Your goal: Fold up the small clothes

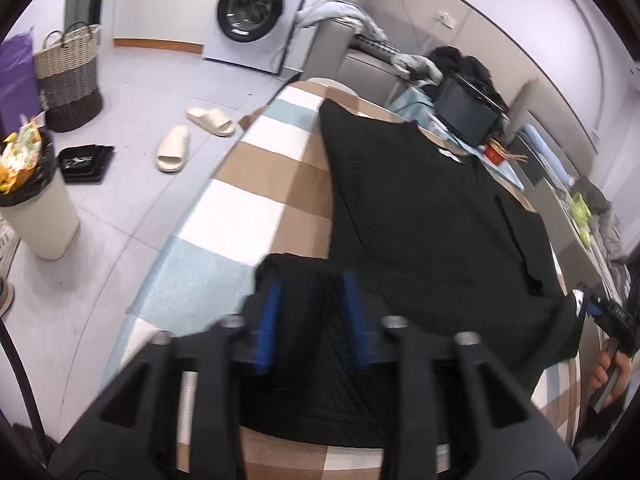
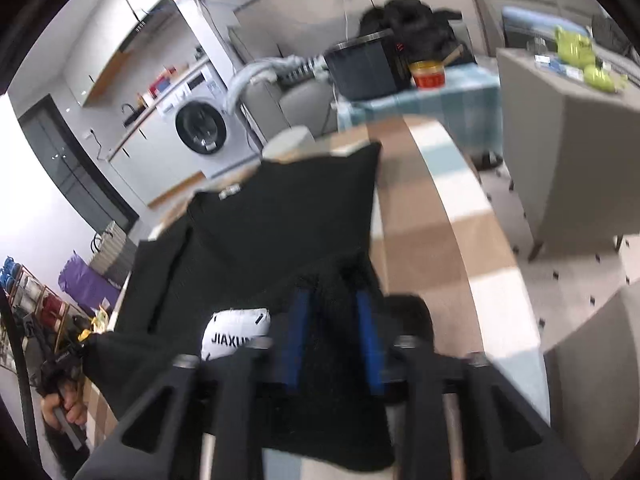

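Black garment (image 1: 420, 216), a small dark top with a white neck label (image 1: 450, 155), lies spread over the checked cloth (image 1: 256, 200) that covers the table, in brown, white and pale blue squares. Its near hem is bunched up under both tools. The left gripper (image 1: 310, 312) stands over the near left corner of the fabric; its blue-padded fingers (image 1: 267, 320) are parted with black cloth lying between them, and the pads do not look pressed onto it, though blur makes that hard to judge. The right gripper (image 2: 332, 340) hovers at the near right corner, likewise spread apart, dark fabric filling the gap without being pinched. Just left of it a white tag printed JIAXUN (image 2: 234, 334) shows on the cloth. Each view catches the other hand at its edge (image 1: 610, 376) (image 2: 64, 402). Beyond the table, a washing machine (image 1: 260, 12) stands against the far wall, a woven basket (image 1: 68, 76) and two slippers (image 1: 192, 136) sit on the floor, and a full bin (image 1: 36, 208) is nearer.
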The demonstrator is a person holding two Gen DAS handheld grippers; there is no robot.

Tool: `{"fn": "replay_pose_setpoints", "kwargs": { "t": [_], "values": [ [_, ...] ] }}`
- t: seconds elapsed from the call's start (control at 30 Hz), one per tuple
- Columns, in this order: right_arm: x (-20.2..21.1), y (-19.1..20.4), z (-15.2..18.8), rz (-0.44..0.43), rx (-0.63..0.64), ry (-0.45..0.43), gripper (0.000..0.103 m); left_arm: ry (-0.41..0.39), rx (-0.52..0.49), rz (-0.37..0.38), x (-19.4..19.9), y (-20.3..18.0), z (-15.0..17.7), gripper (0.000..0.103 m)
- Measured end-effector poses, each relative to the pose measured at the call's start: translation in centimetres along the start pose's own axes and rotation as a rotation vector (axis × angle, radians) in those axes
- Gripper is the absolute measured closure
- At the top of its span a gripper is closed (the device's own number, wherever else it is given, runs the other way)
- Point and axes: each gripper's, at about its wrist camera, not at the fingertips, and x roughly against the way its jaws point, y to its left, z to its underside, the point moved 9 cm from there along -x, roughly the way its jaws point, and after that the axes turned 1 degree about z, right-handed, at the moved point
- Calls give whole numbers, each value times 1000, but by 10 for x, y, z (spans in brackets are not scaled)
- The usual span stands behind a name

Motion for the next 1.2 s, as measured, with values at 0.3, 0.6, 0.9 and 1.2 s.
{"fn": "replay_pose_setpoints", "kwargs": {
  "t": [0.3, 0.6, 0.9, 1.2],
  "values": [
    [-20, -22, 18, -51, -57, 85, 26, 43, -14, -44, -44, -7, -4, 28],
    [-40, -3, 25, -15, 52, 121, 59, 60, -129, -87, -70, -31, -4, 57],
    [-29, 3, 44, -5, 95, 151, 63, 79, -172, -70, -53, -44, 19, 59],
    [29, 2, 105, -36, 66, 183, 63, 104, -155, -67, 6, -20, 74, 57]
  ]
}}
